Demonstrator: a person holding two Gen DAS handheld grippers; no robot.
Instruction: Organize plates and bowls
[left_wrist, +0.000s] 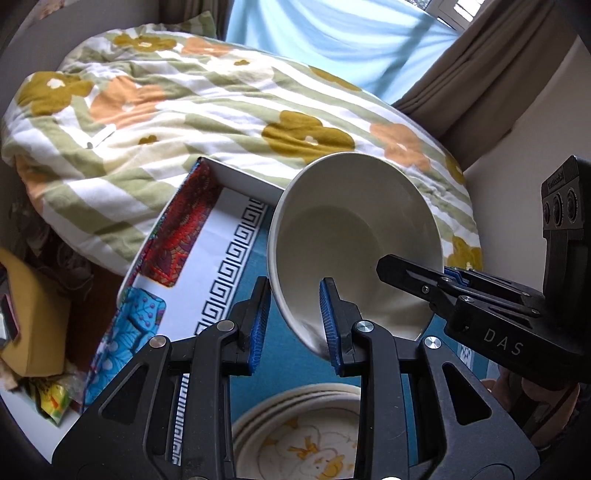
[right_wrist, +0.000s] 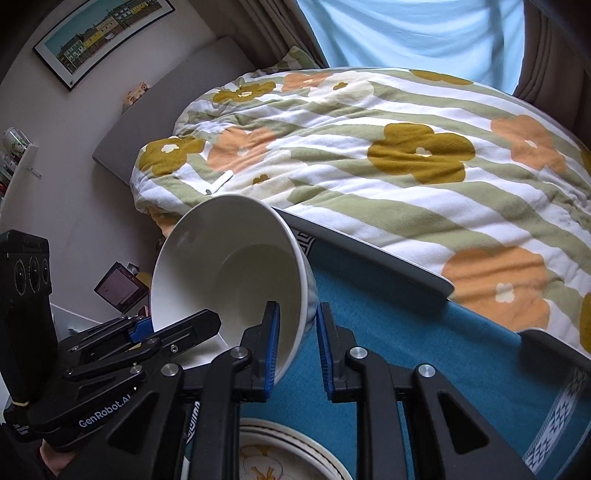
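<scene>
We hold the white bowl (left_wrist: 354, 236) tilted above the plates (left_wrist: 299, 435), left gripper (left_wrist: 295, 321) and right gripper (right_wrist: 295, 347) fingers both pinching its rim

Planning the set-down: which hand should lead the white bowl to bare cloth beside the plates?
Right, probably. The right gripper and left gripper both clamp the white bowl by its rim, but bare blue cloth spreads on the right gripper's side, while the left gripper's side ends at the patterned box.

The stacked plates (left_wrist: 295, 428) are cut off by the bottom edge.
</scene>
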